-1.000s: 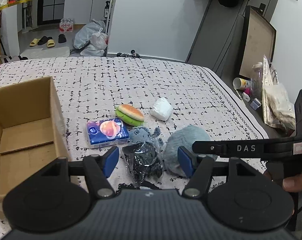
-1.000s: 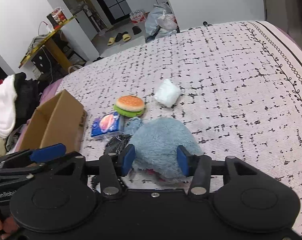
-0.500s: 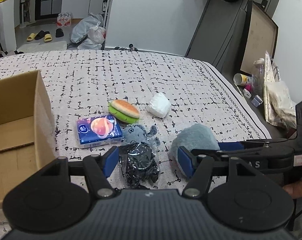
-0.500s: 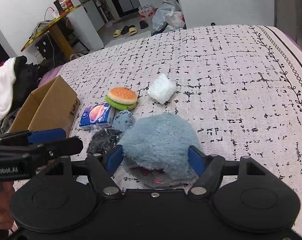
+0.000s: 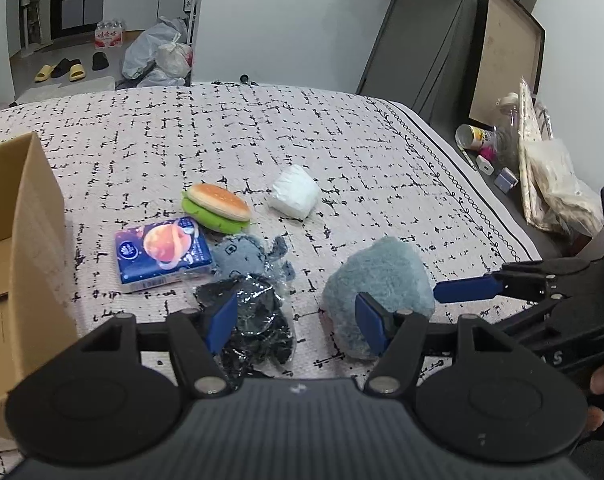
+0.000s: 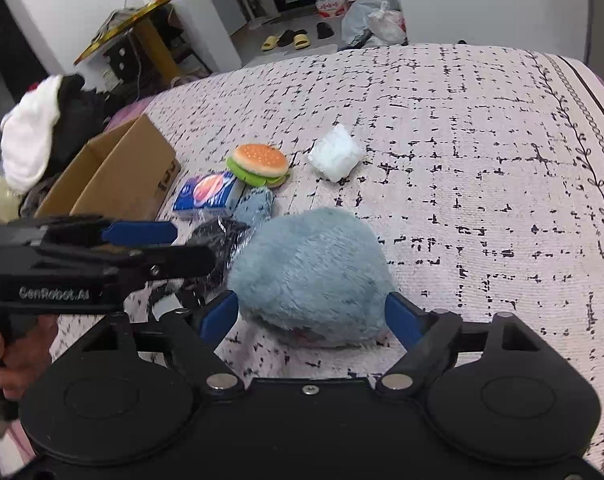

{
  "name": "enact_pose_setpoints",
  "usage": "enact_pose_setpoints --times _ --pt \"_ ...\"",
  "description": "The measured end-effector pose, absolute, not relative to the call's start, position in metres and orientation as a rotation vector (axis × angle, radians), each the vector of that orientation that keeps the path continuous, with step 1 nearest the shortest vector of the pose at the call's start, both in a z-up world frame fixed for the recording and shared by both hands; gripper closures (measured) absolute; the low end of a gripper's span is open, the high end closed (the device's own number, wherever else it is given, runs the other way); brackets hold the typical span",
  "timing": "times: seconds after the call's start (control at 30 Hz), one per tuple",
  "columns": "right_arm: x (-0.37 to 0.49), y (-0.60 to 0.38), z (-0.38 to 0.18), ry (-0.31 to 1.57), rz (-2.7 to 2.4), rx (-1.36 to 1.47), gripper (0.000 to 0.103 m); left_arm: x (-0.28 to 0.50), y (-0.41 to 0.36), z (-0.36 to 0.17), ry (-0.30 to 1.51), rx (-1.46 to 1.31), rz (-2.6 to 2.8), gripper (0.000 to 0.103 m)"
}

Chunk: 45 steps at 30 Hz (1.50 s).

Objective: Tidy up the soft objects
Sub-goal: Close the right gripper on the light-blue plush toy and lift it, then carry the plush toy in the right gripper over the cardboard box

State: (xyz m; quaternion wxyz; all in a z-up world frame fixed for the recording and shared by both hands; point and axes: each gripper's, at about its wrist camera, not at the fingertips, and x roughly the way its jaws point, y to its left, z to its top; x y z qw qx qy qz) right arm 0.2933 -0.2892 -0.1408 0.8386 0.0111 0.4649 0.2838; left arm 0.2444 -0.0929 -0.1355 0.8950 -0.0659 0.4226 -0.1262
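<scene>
Nearest, right gripper [image 6: 311,318] over the bed [image 6: 481,152], blue fingers [image 6: 397,318] opening wide, with the fluffy blue plush [image 6: 309,268] between them, lying on the cover, pads not pressing it. Left gripper [image 5: 296,320] just beside, fingers [image 5: 222,316] half apart and holding nothing, above a black item in clear wrap [image 5: 254,320]. Beyond it, a small grey-blue plush [image 5: 246,254], touching a blue tissue pack [image 5: 164,252]. Further, a burger toy [image 5: 218,206] and a white soft packet [image 5: 294,192], a little apart. At the left edge, open cardboard box [image 5: 34,216] on the bed
</scene>
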Motion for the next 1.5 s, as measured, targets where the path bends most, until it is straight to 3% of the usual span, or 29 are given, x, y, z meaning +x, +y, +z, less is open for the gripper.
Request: enact_pose_setpoints --times 0.17,0.27,0.37,0.7,1.13,1.5 --pt "0.291 -0.287 -0.142 0.957 0.590 -0.057 0.024 0.246 -0.097 -0.139 0.879 -0.125 -0.262 0.039" --pt "0.291 -0.282 -0.145 0.946 0.587 -0.097 0.040 0.245 -0.098 -0.139 0.877 -0.127 -0.262 0.039" --pt "0.292 -0.281 -0.145 0.930 0.566 -0.100 0.049 0.245 -0.100 -0.138 0.879 -0.125 -0.266 0.039" --pt "0.317 -0.288 -0.142 0.915 0.524 0.064 0.075 0.251 -0.103 -0.136 0.866 -0.125 -0.271 0.039" --pt "0.338 -0.312 -0.157 0.996 0.451 0.350 0.080 0.267 -0.118 -0.150 0.877 -0.176 -0.338 0.042" --pt "0.338 -0.315 -0.159 1.013 0.437 0.411 0.081 0.295 -0.113 -0.166 0.932 -0.352 -0.297 0.066"
